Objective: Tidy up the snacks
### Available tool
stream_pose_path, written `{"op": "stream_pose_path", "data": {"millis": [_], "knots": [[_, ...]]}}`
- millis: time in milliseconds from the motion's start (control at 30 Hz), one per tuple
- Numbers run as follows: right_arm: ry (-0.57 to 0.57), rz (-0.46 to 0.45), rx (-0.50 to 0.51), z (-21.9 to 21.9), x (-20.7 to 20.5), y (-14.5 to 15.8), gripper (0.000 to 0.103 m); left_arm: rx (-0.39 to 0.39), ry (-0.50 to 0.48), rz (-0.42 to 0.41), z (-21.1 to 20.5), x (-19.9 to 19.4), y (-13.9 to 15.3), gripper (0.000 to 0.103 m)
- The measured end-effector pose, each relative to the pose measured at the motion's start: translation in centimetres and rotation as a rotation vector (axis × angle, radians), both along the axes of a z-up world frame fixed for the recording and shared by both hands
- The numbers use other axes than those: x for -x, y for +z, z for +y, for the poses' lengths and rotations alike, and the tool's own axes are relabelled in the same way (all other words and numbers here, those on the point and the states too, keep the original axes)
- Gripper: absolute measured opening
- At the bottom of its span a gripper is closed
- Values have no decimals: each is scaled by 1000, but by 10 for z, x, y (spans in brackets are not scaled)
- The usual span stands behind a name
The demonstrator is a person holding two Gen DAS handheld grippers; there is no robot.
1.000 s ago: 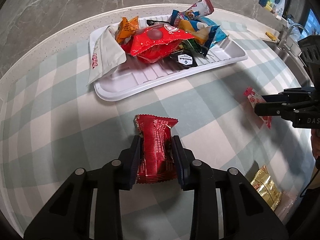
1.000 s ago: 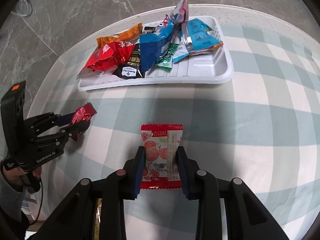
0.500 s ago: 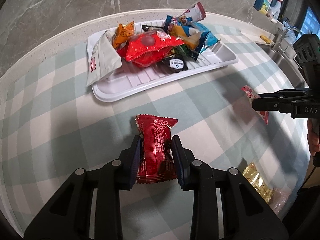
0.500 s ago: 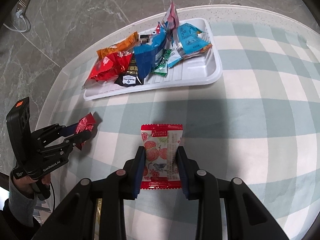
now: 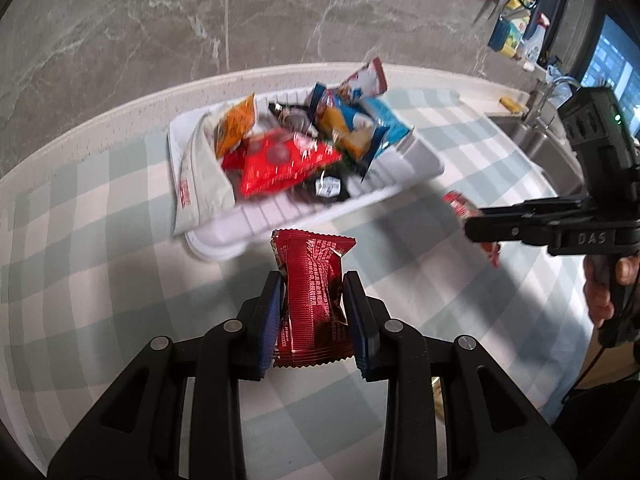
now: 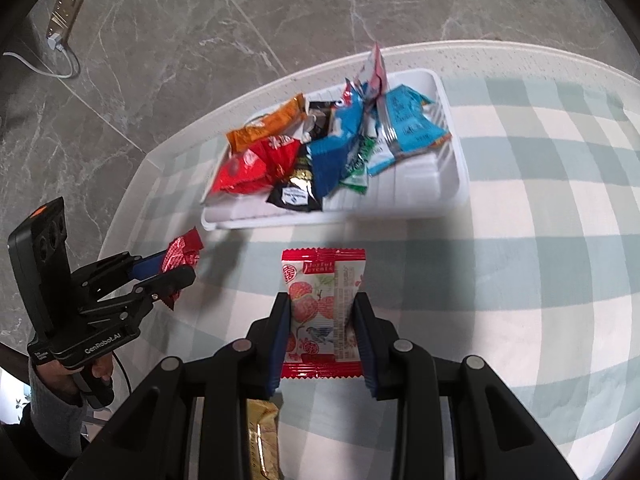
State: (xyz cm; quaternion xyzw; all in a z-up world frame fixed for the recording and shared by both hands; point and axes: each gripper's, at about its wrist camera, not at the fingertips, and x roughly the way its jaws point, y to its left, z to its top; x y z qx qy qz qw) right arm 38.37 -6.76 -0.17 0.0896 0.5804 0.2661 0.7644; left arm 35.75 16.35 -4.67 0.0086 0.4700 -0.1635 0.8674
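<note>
My left gripper (image 5: 313, 300) is shut on a dark red snack packet (image 5: 312, 288), held above the checked tablecloth. My right gripper (image 6: 322, 320) is shut on a white packet with red strawberries (image 6: 322, 300), also lifted off the cloth. A white tray (image 5: 416, 160) at the table's far side holds a pile of several snack bags: orange, red, blue, white and black. In the right wrist view the tray (image 6: 452, 160) lies ahead and slightly right. Each view shows the other gripper from the side, the left gripper (image 6: 176, 268) and the right gripper (image 5: 476, 224), both with their packets.
A gold packet (image 6: 262, 436) lies on the cloth under my right gripper. The round table's pale rim (image 5: 120, 120) curves behind the tray, with grey marble floor beyond. A sink with a tap (image 5: 552, 92) and bottles stand at the far right. A hand (image 5: 604, 292) grips the right tool.
Both grippers have risen with their packets and tilted up, so the tray now sits lower and nearer in both views. The grips have not changed.
</note>
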Motion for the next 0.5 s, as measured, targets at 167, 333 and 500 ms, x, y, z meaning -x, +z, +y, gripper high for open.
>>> {"op": "stream_pose_path", "data": {"millis": [167, 333, 500], "knots": [[2, -11, -16, 4, -9, 7, 34, 18, 1, -20, 2, -10, 15, 29], [0, -33, -22, 9, -18, 13, 34, 15, -2, -35, 3, -21, 24, 29], [13, -54, -23, 16, -30, 20, 34, 15, 1, -54, 2, -34, 33, 29]]}}
